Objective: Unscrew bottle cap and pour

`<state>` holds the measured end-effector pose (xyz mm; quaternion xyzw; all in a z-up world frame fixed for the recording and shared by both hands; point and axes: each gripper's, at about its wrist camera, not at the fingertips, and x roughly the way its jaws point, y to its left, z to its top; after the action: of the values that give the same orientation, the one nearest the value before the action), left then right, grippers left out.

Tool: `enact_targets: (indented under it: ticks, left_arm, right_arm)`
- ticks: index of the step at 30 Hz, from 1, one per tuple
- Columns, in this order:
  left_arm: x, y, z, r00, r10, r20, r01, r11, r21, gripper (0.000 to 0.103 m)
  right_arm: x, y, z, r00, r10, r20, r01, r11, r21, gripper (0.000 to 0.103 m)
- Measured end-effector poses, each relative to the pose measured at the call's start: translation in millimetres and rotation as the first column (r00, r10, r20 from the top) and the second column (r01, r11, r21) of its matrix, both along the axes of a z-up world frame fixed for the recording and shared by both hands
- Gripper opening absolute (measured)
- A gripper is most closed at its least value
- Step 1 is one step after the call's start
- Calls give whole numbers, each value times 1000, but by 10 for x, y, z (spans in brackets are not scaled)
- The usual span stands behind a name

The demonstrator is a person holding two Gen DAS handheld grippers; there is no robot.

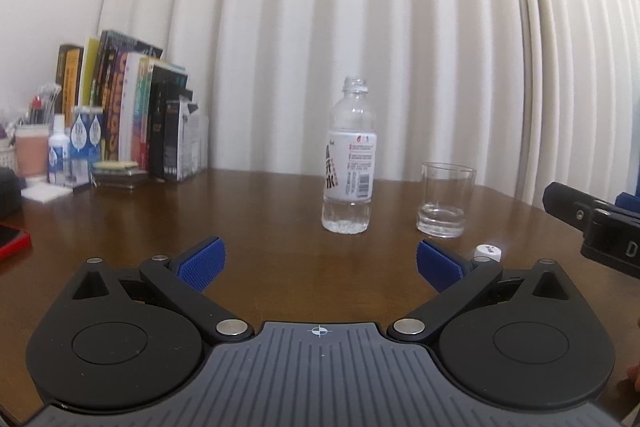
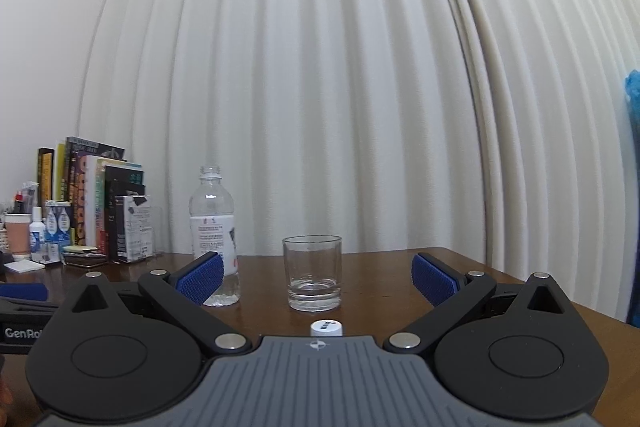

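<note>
Far left edge of the tabletop (image 1: 256, 211) is crowded: a row of books (image 1: 128, 107) upright against the back edge, small bottles and cartons (image 1: 72, 147) in front, a red item (image 1: 12, 239) at the left edge. Centre of the tabletop is bare wood, open room all around. One bottle (image 1: 347, 155) stands upright near the back edge, neck open, a little water at its base. One glass (image 1: 446, 205) stands just right of it, apart, a little water inside. One white cap (image 1: 488, 251) lies on the wood nearer the front than the glass. Two tongs: left gripper (image 1: 320, 263) spread wide, holding nothing; right gripper (image 2: 318, 277) spread wide too, empty, the cap just below its gap. Right of the glass the tabletop runs bare to its right edge.
</note>
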<state>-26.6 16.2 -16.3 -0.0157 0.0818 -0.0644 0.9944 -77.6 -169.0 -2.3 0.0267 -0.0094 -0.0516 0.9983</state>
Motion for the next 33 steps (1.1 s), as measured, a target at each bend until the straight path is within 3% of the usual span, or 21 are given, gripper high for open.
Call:
enact_targets:
  ticks: [4,10,13,17,33]
  left_arm:
    - [-2,-10,-6,1000,-9,8,9,1000,5,103]
    - [-7,-51,-7,1000,-6,14,6,1000,29,103]
    - [-4,-63,-8,1000,-2,14,1,999,35,103]
    - [7,-56,-4,1000,3,5,-3,1000,28,103]
    - [15,5,10,999,36,-13,-36,999,-4,103]
  right_arm:
    - [-24,-38,17,999,-44,-21,44,999,25,103]
    - [-42,-38,-69,998,50,-49,-49,999,20,103]
    - [-47,-43,-67,999,38,-28,-37,999,40,103]
    - [-65,-90,-67,999,21,-25,-19,996,82,103]
    - [-62,-71,-79,1000,17,-26,-15,997,72,103]
